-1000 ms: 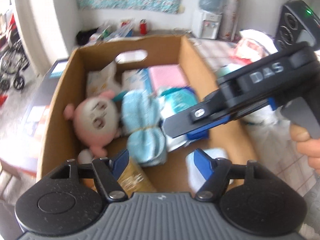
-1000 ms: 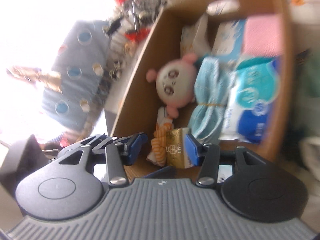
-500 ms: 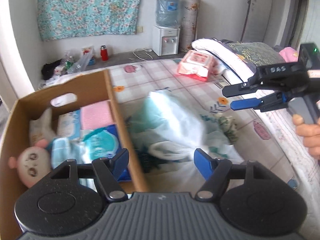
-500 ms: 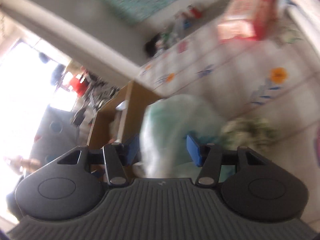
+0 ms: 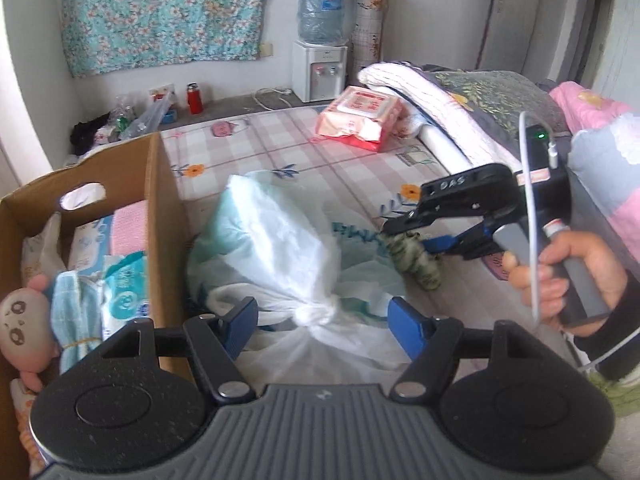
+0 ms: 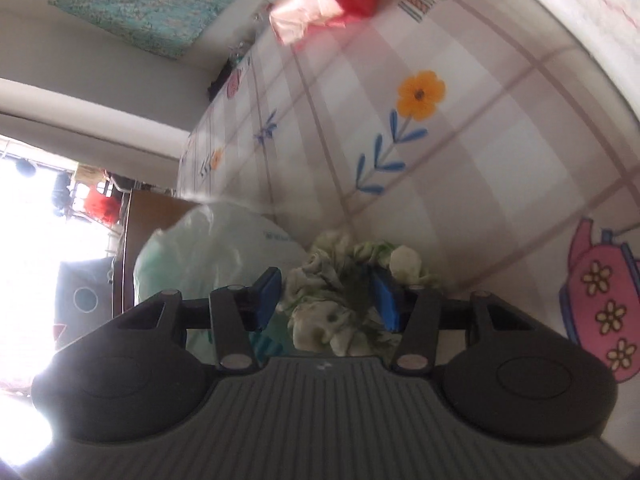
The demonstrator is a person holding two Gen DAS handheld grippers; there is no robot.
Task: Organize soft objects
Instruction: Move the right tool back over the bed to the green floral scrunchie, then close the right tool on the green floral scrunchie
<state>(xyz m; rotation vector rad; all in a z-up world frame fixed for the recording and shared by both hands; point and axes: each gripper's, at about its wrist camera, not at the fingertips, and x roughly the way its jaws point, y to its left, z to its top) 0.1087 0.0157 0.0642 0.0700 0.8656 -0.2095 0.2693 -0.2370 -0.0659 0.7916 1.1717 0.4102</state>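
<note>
My left claw (image 5: 322,322) points down at a slant over the bed, jaws spread wide and empty. The knotted neck of the white bag (image 5: 280,248) lies between and below the blue pads (image 5: 404,326), but neither pad touches it. The bag sits on the checked sheet (image 5: 280,148), just beside the box (image 5: 160,200), its side against the cardboard wall.

My right hand (image 5: 576,268) grips its handle on the right of the left view, dark sleeve at the wrist, knuckles toward the camera. From there the right claw (image 6: 326,296) reaches in sideways and downward to the green scrunchie (image 6: 352,292), which lies on the sheet touching the bag's far edge. The claw is rolled, so the room looks tilted in its own view. Its jaws are closing, about halfway in, with the scrunchie bunched between them. Whether the pads already press it I cannot tell.

In the box lie a pink doll (image 5: 24,320), a blue cloth (image 5: 76,320) and wipe packs (image 5: 124,288).
</note>
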